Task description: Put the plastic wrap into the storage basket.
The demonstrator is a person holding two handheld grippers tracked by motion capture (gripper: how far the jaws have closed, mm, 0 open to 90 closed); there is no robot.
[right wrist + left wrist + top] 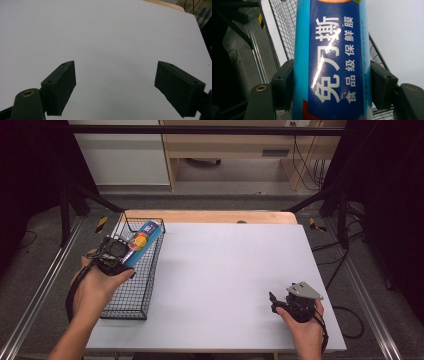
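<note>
One blue box of cling film (142, 242), one black wire basket (131, 292), two grippers, one white table top (225, 270). In the high view, at left of frame, the left gripper (121, 254) is clamped on the box, which slants up toward upper right over the basket's far end w/ its top end near the basket's back rim. The basket sits along the table's left edge, running from mid-left toward lower left of frame.

Left gripper view: the box (332, 60) fills the centre from bottom to top, white Chinese lettering on dark blue, both black pads (283, 85) pressed flat vs. its sides; basket mesh (284, 30) shows behind at upper left.

Lower right of the high view: the right gripper (274, 301) rests low over bare table, well apart from box & basket. Right gripper view: its jaws stand wide apart, nothing btw. them but table (105, 37).
</note>
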